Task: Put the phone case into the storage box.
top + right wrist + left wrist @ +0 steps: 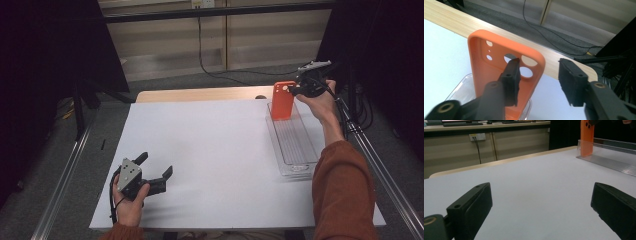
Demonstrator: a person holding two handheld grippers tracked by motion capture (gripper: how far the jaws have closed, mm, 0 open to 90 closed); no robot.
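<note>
At the far end of the clear tray (pixel 291 150), 1 orange phone case (pixel 282 100) stands upright, right gripper (pixel 296 89) jaws parted beside it, gripping nothing; left gripper (pixel 156 171) wide open, empty.

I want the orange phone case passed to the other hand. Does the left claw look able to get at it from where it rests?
Probably yes. The left claw stands open, and bare white table surface lies between it and the orange phone case, upright in the clear tray. The right claw, jaws apart, is right beside the case.
</note>
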